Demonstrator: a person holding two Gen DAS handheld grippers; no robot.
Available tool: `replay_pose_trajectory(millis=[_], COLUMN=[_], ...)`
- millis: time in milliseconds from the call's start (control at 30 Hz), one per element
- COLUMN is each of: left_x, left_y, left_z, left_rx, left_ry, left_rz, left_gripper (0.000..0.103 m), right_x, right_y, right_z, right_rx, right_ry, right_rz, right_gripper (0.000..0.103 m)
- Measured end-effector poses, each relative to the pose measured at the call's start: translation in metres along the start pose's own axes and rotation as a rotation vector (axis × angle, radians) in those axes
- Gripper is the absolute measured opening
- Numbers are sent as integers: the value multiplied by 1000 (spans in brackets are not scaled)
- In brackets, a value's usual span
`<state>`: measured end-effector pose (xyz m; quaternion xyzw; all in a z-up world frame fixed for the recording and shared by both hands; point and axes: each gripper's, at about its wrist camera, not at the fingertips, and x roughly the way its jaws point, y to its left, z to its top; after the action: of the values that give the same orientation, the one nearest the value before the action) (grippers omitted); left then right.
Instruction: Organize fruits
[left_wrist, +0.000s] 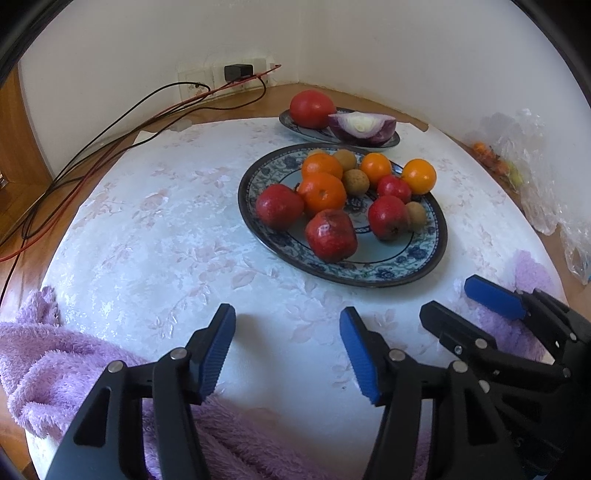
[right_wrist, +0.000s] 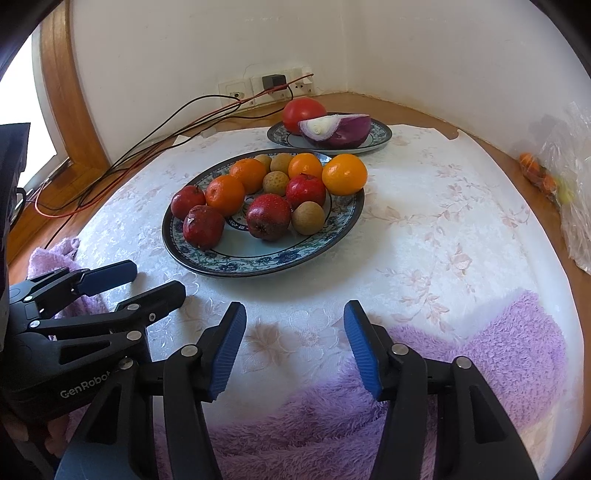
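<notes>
Tablecloth (left_wrist: 155, 229) bare under claws | left claw (left_wrist: 288, 354) apart, empty | right claw (right_wrist: 295, 350) apart, empty

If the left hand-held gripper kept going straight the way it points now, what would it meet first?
Probably the bare tablecloth, short of the large plate. The left hand-held gripper points downward with open jaws holding nothing; the plate of fruit lies ahead and slightly right. Depth is hard to judge through the fisheye.

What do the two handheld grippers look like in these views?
Both are alike: the left gripper and right gripper have matte black plastic linkage arms joined by round silver pins, and jaws faced with ribbed blue pads. White "GenRobot" lettering marks the left one's body in the right wrist view. No cables or sleeves show.
</notes>
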<state>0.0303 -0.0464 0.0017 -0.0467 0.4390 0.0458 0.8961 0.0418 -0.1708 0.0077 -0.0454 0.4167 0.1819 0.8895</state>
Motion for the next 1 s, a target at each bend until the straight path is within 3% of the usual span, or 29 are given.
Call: replay_pose_trajectory(millis=[1000], left_x=[0], left_y=[0], left_z=[-1], left_rx=[-2], left_ry=[-9], left_rz=[2], left_gripper=[62], right_x=[-2], right_y=[-1], right_z=[-1], right_rx=[4], right_ry=[-9], right_rz=[-6], right_gripper=[57])
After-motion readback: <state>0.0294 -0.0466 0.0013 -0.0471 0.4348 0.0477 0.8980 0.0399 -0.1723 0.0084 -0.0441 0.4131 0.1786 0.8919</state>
